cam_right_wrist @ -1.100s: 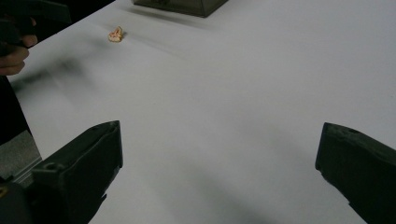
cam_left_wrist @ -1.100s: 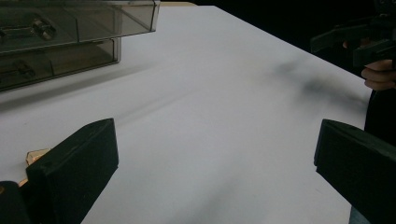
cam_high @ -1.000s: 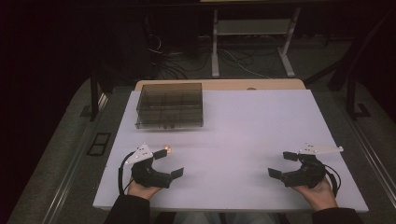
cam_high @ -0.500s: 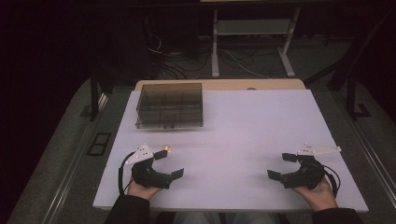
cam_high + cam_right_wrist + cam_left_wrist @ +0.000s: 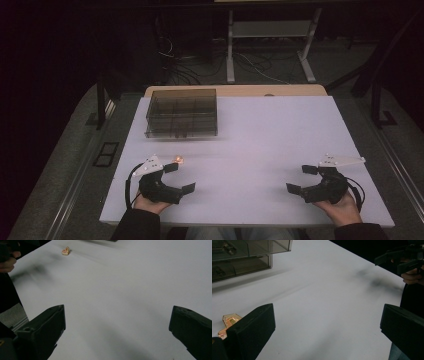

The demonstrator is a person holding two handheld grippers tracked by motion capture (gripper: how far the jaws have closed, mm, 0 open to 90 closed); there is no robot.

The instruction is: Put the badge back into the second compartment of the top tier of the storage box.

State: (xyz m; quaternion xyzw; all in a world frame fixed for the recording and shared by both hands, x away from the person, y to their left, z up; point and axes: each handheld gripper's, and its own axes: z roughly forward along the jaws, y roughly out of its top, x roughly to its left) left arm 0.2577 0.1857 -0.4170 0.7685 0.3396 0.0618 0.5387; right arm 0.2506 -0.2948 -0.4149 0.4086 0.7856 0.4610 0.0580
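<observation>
Jaws: I am holding both spread wide, empty | left gripper (image 5: 178, 178) nearing orange piece (image 5: 179, 160) for pickup | right gripper (image 5: 302, 179) waiting clear | compartment box (image 5: 182, 113) standing behind, likely its destination.

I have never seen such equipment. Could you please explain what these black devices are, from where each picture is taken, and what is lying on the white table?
A person sits at a white table and holds a hand-operated tool in each hand. Each tool is a gripper with two black jaws. The high view comes from a fixed camera above the table: the left gripper is at the lower left, the right gripper at the lower right. The other two pictures come from small cameras riding on the grippers, looking forward between the jaws. Both grippers are open and hold nothing. On the table lies a small orange piece, just beside the left gripper, and farther back a clear plastic box with compartments. What is inside the box is too dim to tell.
</observation>
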